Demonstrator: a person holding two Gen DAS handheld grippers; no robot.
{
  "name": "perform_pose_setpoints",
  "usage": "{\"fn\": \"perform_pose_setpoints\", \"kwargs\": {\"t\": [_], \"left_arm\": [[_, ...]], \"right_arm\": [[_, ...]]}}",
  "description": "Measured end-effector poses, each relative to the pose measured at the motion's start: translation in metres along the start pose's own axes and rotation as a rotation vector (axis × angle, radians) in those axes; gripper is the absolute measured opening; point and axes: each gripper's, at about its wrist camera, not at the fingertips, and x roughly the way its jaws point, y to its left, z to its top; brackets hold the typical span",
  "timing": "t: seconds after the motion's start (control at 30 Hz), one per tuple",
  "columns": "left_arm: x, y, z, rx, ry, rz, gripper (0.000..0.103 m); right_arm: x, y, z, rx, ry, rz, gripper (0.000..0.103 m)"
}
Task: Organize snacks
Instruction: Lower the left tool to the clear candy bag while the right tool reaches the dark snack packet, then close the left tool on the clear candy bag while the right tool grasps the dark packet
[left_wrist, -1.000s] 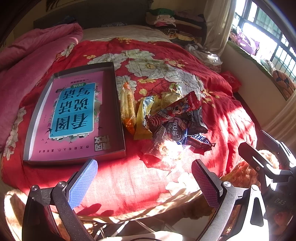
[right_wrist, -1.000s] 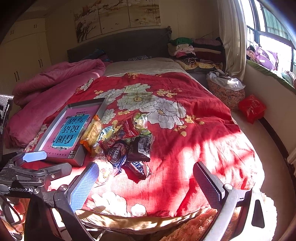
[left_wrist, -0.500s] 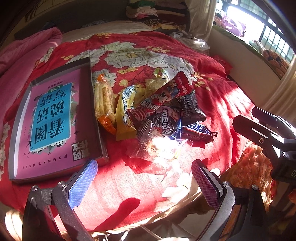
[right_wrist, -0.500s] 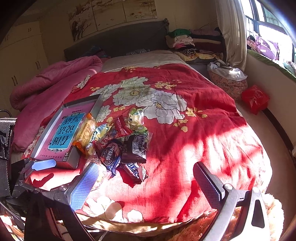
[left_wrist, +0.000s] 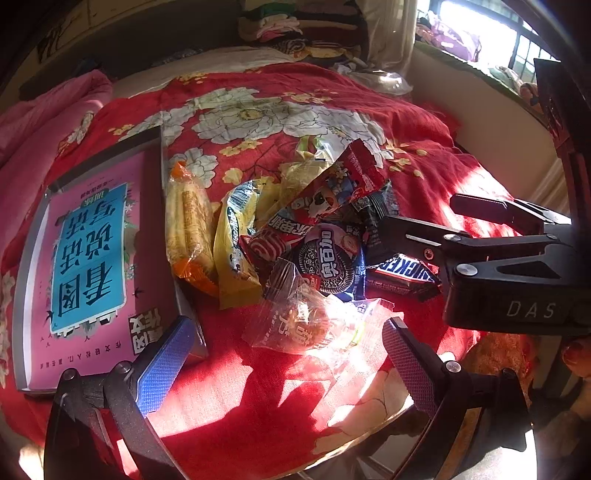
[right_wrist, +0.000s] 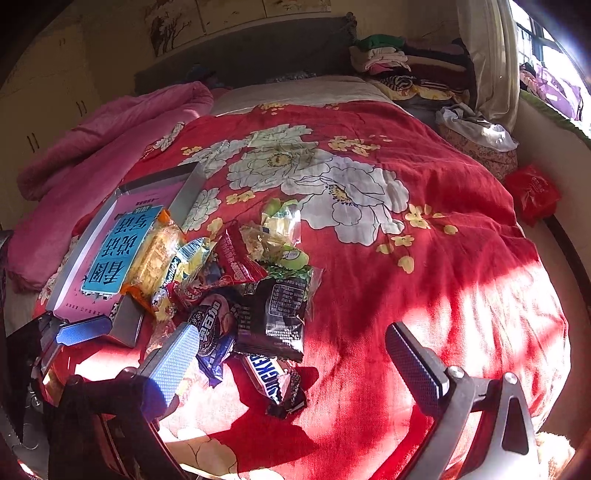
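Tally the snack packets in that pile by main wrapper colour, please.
Orange corn-stick pack: 1
Yellow packet: 1
Red packets: 2
Blue Oreo pack: 1
Dark wrappers, including the Snickers bar: 2
Clear packets: 2
Total: 9 that I can separate.

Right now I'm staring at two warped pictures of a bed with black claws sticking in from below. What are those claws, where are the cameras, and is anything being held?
There is no robot here. A person holds a two-finger gripper in each hand, and each carries a fisheye camera looking along its fingers, hence the bulging pictures. One picture comes from the left gripper, the other from the right gripper. Each also shows in the other's view.

Both look at a red flowered bedspread. On it lies a heap of wrapped snacks: a Snickers bar, an Oreo pack, a clear-wrapped pastry, a yellow pack and an orange-ended cracker pack. Beside them lies a shallow grey box with a pink printed sheet inside.

Both grippers are open and hold nothing.
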Motion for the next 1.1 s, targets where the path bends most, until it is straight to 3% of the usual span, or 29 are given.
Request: {"fn": "perform_pose_setpoints", "kwargs": {"t": [0.13,0.27,0.43,0.5,0.67,0.8,0.87,1.03,1.1], "left_arm": [[0.006,-0.001,-0.001,0.008,0.016,-0.016,0.101],[0.013,0.001,0.000,0.007,0.022,-0.027,0.098],[0.016,-0.001,0.000,0.028,0.021,-0.022,0.097],[0.016,-0.003,-0.001,0.042,0.027,-0.014,0.097],[0.022,-0.010,0.001,0.093,0.057,-0.011,0.096],[0.041,-0.007,0.001,0.059,0.144,-0.067,0.083],[0.040,-0.011,0.000,0.081,0.133,-0.058,0.083],[0.038,-0.010,0.005,0.077,0.152,-0.098,0.056],[0.037,-0.005,0.008,0.051,0.161,-0.121,0.053]], "right_arm": [[0.014,-0.003,0.004,0.022,0.024,0.005,0.094],[0.026,-0.006,0.005,0.038,0.061,0.024,0.075],[0.033,-0.002,0.007,0.022,0.060,0.051,0.063],[0.035,0.000,0.007,0.011,0.066,0.073,0.052],[0.037,-0.005,0.007,0.035,0.073,0.111,0.045],[0.031,-0.011,0.004,0.063,0.068,0.126,0.043],[0.028,-0.015,0.002,0.073,0.064,0.116,0.043],[0.020,-0.021,0.001,0.103,0.044,0.112,0.042],[0.017,-0.021,0.002,0.108,0.037,0.109,0.042]]}}
